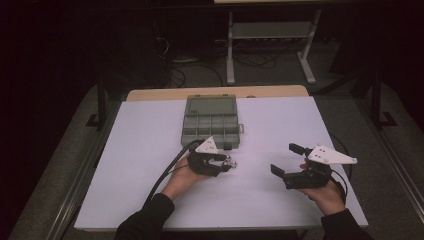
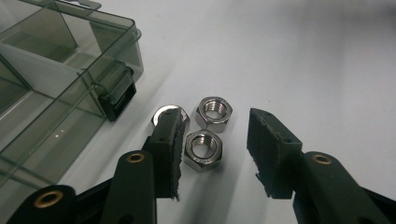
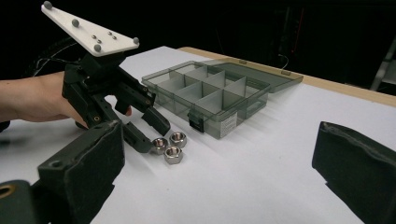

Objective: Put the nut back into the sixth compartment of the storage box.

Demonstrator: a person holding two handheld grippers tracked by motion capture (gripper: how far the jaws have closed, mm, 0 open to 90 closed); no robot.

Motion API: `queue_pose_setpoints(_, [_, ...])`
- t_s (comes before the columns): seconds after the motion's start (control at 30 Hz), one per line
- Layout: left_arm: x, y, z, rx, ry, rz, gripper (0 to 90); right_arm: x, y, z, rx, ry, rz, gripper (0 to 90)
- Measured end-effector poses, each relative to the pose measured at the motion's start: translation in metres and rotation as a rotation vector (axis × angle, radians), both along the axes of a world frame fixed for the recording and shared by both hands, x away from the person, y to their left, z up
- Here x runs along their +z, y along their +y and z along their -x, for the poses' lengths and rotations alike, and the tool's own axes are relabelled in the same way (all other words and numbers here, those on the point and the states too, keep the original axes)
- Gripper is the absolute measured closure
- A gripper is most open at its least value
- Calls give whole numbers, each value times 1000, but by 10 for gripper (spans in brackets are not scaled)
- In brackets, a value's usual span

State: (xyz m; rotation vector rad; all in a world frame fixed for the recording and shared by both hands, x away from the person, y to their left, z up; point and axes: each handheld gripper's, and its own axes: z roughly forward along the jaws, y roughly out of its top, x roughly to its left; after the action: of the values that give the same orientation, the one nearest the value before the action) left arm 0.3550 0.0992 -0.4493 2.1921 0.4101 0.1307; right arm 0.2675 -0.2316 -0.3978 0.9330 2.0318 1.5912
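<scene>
Lying on: a white table (image 1: 280,125) whose bare wooden edge shows at the far side; the sheet is plain and unmarked.
Room: dark all round, with a grey carpeted floor (image 1: 400,145), a pale metal frame (image 1: 270,35) standing beyond the table, and loose cables on the floor near it.
Nuts: three steel hex nuts (image 2: 203,148) lie flat in a tight cluster on the sheet, just beside the box's front latch.
Box: a clear grey compartment box (image 1: 210,121) sits toward the far middle of the table, lid laid back.
Left gripper (image 2: 212,154): low over the nuts, jaws part open; one nut lies between the pads, near the left pad, with a clear gap to the right pad; nothing grasped.
Right gripper (image 1: 285,160): held well apart to the right, jaws spread wide and empty.
Person: dark sleeves enter from the near edge.
</scene>
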Motion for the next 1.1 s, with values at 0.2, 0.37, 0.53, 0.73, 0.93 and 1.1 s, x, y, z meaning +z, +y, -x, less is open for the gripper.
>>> queue_pose_setpoints(0.2, [-2,-1,0,3,-4,-6,580,0,0,0,1,-1,0,20])
queue_pose_setpoints(0.37, [-4,-2,0,8,-4,-9,612,0,0,0,0,0,1,21])
queue_pose_setpoints(0.53, [-6,-3,-1,13,-6,-10,628,0,0,0,-2,0,2,21])
queue_pose_setpoints(0.73, [-8,-3,-1,20,-8,-15,665,0,0,0,-3,1,1,21])
queue_pose_setpoints(0.93, [-8,-4,-1,20,-19,-26,682,0,0,0,-2,1,2,21])
queue_pose_setpoints(1.1, [-9,-6,-1,19,-24,-36,681,0,0,0,-3,4,1,21])
